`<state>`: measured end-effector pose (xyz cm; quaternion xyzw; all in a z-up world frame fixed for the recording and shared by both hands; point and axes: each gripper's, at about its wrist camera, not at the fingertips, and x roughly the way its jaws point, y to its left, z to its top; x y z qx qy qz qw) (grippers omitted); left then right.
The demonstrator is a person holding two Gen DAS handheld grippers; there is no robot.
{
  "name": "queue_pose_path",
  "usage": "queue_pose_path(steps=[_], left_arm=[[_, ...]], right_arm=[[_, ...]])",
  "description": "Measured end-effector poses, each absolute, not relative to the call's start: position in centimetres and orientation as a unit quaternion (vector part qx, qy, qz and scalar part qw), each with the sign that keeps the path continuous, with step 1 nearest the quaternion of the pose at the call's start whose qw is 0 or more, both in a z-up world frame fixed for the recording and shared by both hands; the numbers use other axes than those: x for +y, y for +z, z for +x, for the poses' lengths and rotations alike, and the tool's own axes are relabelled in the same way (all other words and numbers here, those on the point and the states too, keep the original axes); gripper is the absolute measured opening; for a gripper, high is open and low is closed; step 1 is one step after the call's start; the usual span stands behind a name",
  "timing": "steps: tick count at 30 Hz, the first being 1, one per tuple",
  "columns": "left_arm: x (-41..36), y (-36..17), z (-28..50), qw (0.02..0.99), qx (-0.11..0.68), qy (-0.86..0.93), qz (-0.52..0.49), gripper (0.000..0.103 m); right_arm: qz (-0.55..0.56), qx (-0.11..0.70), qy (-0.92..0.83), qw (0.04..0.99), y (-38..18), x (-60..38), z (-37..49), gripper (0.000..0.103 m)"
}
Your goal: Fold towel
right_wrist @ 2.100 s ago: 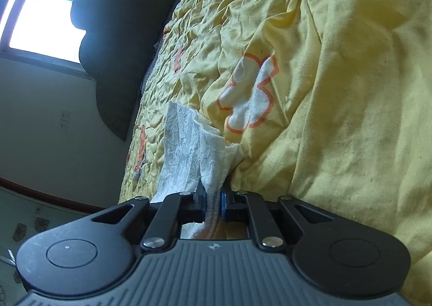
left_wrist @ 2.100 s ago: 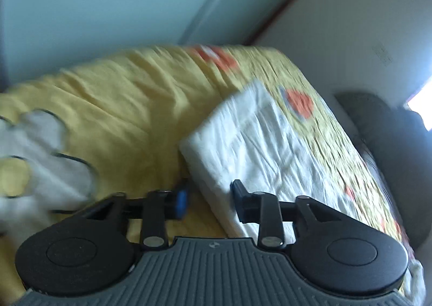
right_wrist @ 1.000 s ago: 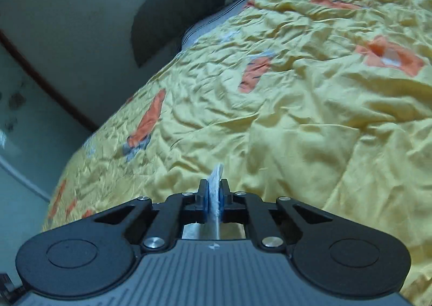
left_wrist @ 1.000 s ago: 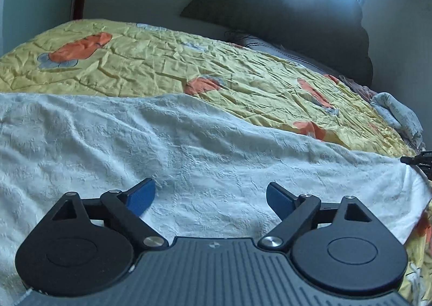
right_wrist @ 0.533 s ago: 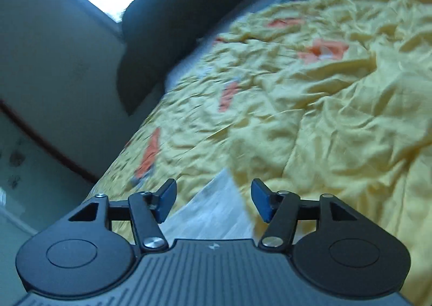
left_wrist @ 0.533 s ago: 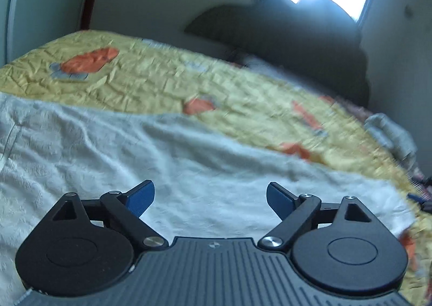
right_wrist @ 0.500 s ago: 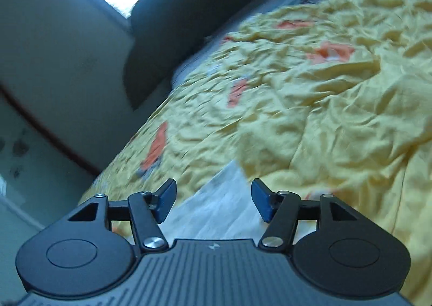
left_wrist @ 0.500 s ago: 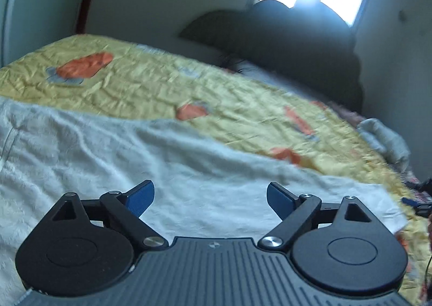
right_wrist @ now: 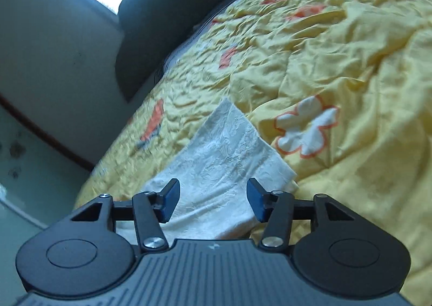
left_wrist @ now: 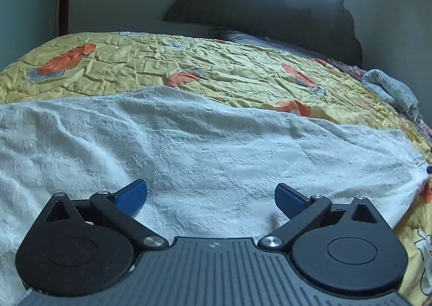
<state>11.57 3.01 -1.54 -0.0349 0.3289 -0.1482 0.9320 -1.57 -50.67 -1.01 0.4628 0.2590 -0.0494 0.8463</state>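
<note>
Here, a white textured towel (left_wrist: 205, 144) lies spread across a yellow quilt (left_wrist: 151, 63) with orange and white flower prints, on a bed with a dark headboard (left_wrist: 270, 6). The left gripper (left_wrist: 210, 198) hangs over the towel, its blue-tipped jaws wide apart and empty. The right gripper (right_wrist: 213, 199) hangs over the towel's corner (right_wrist: 229, 117), jaws also spread, gripping nothing.

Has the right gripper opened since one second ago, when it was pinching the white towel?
Yes. The right gripper has released the white textured towel, which lies on the yellow quilt.
</note>
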Motion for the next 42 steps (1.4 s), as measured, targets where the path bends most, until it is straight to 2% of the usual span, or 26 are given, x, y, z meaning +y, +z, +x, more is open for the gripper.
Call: queue_pose_path(steps=[2,6,8,13,19,24,26,27,29,30,31,34,42], left_arm=[[3.2,-1.5,11.5,0.932,0.326,-0.15,-0.046,0.102],[3.4,-1.4,11.5,0.933,0.323,-0.152,-0.056,0.102],[3.3,-1.4,11.5,0.933,0.323,-0.151,-0.054,0.102],[3.3,-1.5,11.5,0.933,0.323,-0.15,-0.053,0.102],[3.2,-1.5,11.5,0.934,0.323,-0.147,-0.047,0.102],[3.1,-1.5,11.5,0.934,0.323,-0.146,-0.046,0.102],[3.1,-1.5,11.5,0.934,0.323,-0.146,-0.046,0.102],[3.1,-1.5,11.5,0.934,0.323,-0.146,-0.046,0.102],[3.1,-1.5,11.5,0.934,0.323,-0.146,-0.045,0.102],[3.1,-1.5,11.5,0.934,0.323,-0.146,-0.045,0.102],[3.1,-1.5,11.5,0.934,0.323,-0.146,-0.045,0.102],[3.1,-1.5,11.5,0.934,0.323,-0.145,-0.044,0.102],[2.4,-1.7,11.6,0.935,0.328,-0.136,-0.018,0.102]], right_arm=[[0.5,0.263,-0.068,0.822,-1.8,-51.2,-2.7,0.058],[0.519,0.301,-0.076,0.797,-3.4,-51.2,-2.1,0.057],[0.529,0.295,-0.079,0.792,-3.6,-51.3,-1.6,0.057],[0.578,0.274,-0.059,0.766,-4.6,-51.7,-0.1,0.072],[0.553,0.301,-0.023,0.777,-4.3,-49.7,1.6,0.072],[0.59,0.222,-0.085,0.772,-4.8,-50.8,1.0,0.072],[0.588,0.22,-0.089,0.773,-4.8,-50.9,1.3,0.072],[0.569,0.23,-0.098,0.783,-4.5,-50.6,1.6,0.07],[0.522,0.243,-0.132,0.807,-3.9,-50.1,2.0,0.057],[0.51,0.248,-0.151,0.81,-3.8,-50.0,2.0,0.038],[0.513,0.247,-0.162,0.806,-4.1,-50.1,1.8,0.029],[0.554,0.226,-0.145,0.788,-5.3,-50.8,1.2,0.027],[0.535,0.222,-0.147,0.802,-5.3,-50.1,1.3,0.027]])
